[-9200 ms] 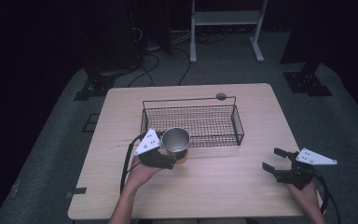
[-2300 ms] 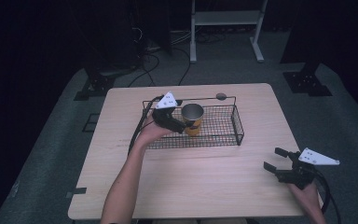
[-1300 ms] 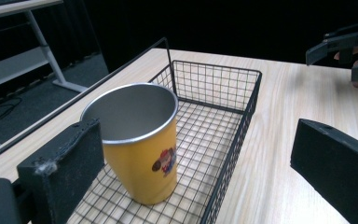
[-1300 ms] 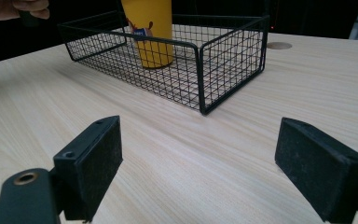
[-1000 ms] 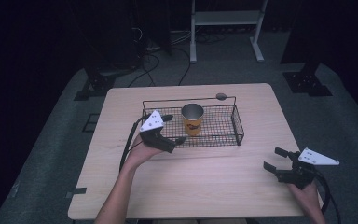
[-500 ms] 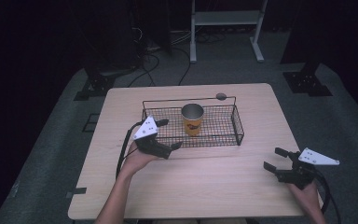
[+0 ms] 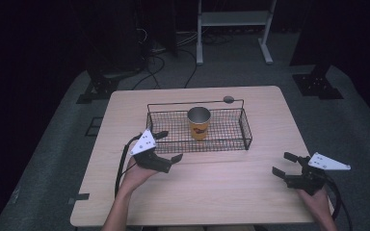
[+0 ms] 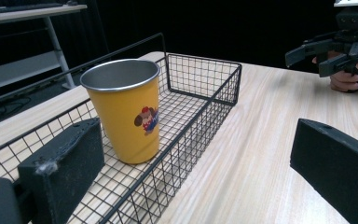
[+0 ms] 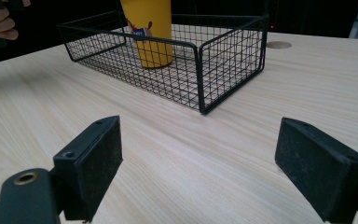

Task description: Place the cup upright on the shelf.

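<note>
Since a moment ago my left gripper (image 7: pixel 166 147) backed lower-left off the cup (image 7: pixel 199 123), jaws apart; right gripper (image 7: pixel 285 165) open, farther.

Yellow cup (image 8: pixel 126 112) with cartoon print — black wire basket (image 8: pixel 200 119), pale wood table (image 8: pixel 261 154).

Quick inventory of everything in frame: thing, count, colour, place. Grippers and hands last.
cup: 1, yellow with a metal rim and a small picture on its side, upright in the basket
basket: 1, black wire, middle of the table towards the far side
table: 1, light wood
round plug: 1, grey, in the tabletop beyond the basket
stand: 1, pale metal, on the floor behind the table
cables: several, dark, on the floor behind the table
left gripper: 1, black, open, at the basket's near left corner
right gripper: 1, black, open, near right of the table
hands: 2, one on each gripper
</note>
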A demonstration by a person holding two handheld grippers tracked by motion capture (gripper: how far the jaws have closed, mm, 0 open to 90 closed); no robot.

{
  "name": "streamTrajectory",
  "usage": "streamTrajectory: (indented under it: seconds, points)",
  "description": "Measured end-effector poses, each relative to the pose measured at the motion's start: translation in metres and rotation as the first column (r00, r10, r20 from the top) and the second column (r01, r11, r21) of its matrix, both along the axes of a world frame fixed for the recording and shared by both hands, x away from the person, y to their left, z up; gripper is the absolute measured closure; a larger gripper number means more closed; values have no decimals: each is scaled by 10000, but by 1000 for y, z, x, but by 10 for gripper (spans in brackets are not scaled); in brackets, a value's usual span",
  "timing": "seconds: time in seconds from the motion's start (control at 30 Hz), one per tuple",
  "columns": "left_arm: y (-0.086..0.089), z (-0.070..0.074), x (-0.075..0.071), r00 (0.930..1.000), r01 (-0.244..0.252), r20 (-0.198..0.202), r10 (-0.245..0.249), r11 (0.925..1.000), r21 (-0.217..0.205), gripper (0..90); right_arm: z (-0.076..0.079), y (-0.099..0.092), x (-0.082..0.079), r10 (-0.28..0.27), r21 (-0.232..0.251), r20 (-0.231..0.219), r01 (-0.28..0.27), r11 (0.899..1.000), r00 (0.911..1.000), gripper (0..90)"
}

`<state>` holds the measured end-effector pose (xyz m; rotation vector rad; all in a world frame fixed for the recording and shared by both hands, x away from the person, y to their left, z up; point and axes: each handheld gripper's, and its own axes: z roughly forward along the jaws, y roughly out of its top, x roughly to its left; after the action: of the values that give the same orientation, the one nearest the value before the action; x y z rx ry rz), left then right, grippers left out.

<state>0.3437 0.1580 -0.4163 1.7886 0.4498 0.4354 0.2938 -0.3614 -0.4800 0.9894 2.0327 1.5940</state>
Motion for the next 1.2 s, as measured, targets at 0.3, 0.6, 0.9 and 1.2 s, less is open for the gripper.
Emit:
streamTrajectory:
  seconds: [0.3, 0.6, 0.9, 1.2]
  points:
    - [5, -11, -11, 9999, -89, -69, 87, 9997, -216, 22, 0, 0, 0, -3, -8, 3, 3, 10000, 10000, 137]
    - [10, -23, -22, 9995, -308, -129, 305, 9993, -211, 22, 0, 0, 0, -14, -24, -8, 14, 10000, 10000, 137]
    - [16, -33, -33, 9990, -434, -131, 430, 9986, -317, 22, 0, 0, 0, -21, -40, -6, 21, 10000, 10000, 137]
    - [19, -35, -41, 9984, -564, 13, 565, 9976, -399, 21, 0, 0, 0, -16, -36, -13, 16, 10000, 10000, 137]
